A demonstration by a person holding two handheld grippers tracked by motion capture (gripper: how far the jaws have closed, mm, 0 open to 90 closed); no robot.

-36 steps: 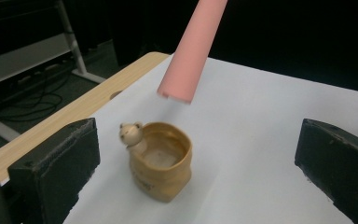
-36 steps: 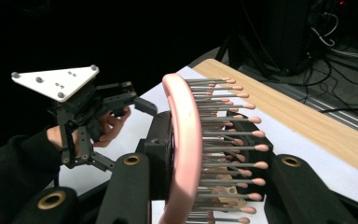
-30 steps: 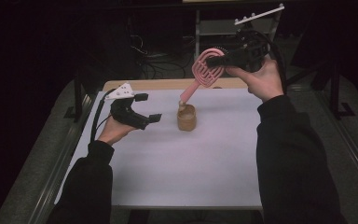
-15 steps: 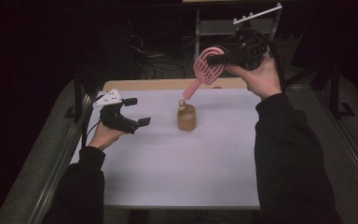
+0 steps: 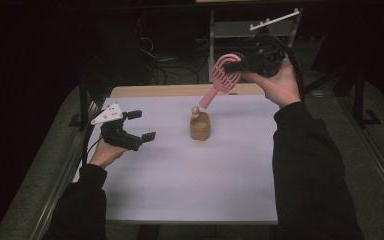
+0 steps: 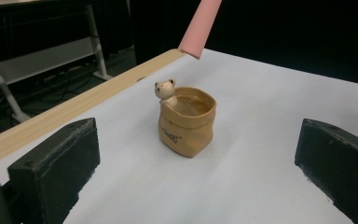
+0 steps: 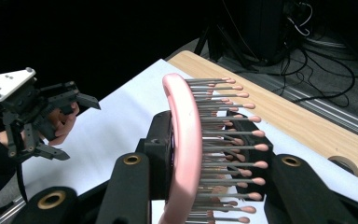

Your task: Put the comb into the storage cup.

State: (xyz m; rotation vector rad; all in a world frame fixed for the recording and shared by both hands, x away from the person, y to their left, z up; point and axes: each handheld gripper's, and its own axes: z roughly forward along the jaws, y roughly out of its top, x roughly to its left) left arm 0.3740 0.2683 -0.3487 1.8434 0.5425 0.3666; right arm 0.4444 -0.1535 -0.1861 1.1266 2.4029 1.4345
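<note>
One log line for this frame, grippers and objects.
left gripper: open, empty, above table | right gripper: shut on brush, handle down over pot | pot: upright

Left hand-held gripper [image 5: 139, 125] drawn back toward frame's left, away from pot [image 5: 200, 126]; brush [image 5: 222, 80] raised slightly.

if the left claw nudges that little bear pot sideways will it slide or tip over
Probably slides: the bear pot looks squat, with a wide base on the smooth white table cover. It seems rigid and glazed, maybe ceramic, so likely fragile, and the bear head could chip.
</note>
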